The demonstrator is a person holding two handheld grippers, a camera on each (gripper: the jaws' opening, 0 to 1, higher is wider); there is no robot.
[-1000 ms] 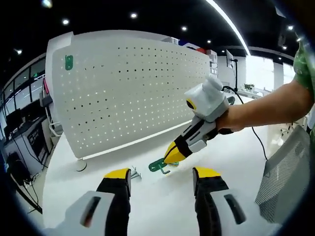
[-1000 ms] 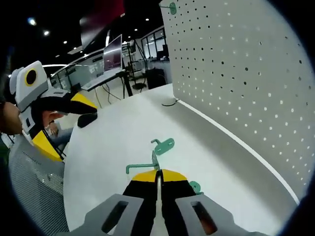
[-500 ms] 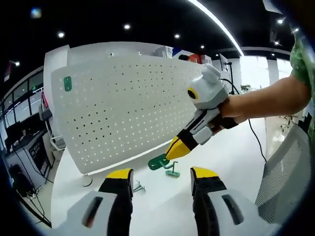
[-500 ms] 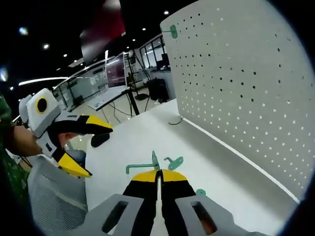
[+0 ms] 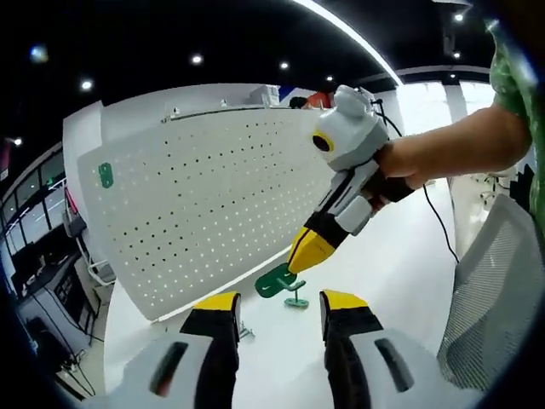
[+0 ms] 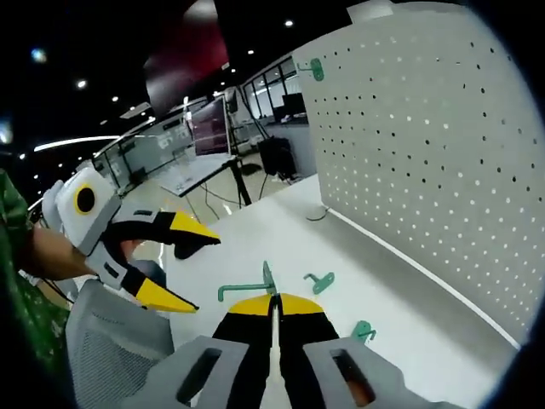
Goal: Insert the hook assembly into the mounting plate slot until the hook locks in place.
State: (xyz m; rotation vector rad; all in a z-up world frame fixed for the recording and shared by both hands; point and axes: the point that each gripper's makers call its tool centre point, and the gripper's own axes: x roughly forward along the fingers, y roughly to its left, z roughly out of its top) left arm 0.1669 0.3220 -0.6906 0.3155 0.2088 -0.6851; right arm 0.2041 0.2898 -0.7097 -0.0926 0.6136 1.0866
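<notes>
1. In the left gripper view, a white pegboard (image 5: 200, 200) stands upright on the white worktop (image 5: 400, 256), and a small green hook (image 5: 105, 175) is mounted near its upper left corner.
2. At the bottom of that view the left gripper (image 5: 274, 308) has its yellow-tipped jaws apart with nothing between them.
3. Just beyond the left jaw, a small metal hook (image 5: 242, 328) lies on the worktop near the foot of the pegboard.
4. Past the gap between those jaws, the right gripper (image 5: 300, 266) comes in from the right, held in a person's hand (image 5: 400, 170), its jaws clamped on a green hook assembly (image 5: 275, 284) that hangs in the air above the worktop.
5. A second green hook (image 5: 295, 300) lies on the worktop just beneath the held one.
6. At the right edge a grey mesh chair back (image 5: 494, 307) shows.
7. In the right gripper view, the left gripper (image 6: 183, 268) enters from the left, jaws spread wide and empty, above a grey mesh chair back (image 6: 111, 341).
8. At the bottom centre the right gripper (image 6: 272, 302) has its jaws together on the green hook assembly (image 6: 249, 288), whose arm sticks out to the left of the tips.
9. Farther on the worktop (image 6: 255, 247), one green hook (image 6: 320, 281) lies ahead of the jaws and another (image 6: 363, 330) lies to their right, nearer the pegboard (image 6: 426, 145).
10. A green hook (image 6: 315, 68) sits high on the near end of the pegboard; office desks with monitors (image 6: 209, 128) stand in the far background.
</notes>
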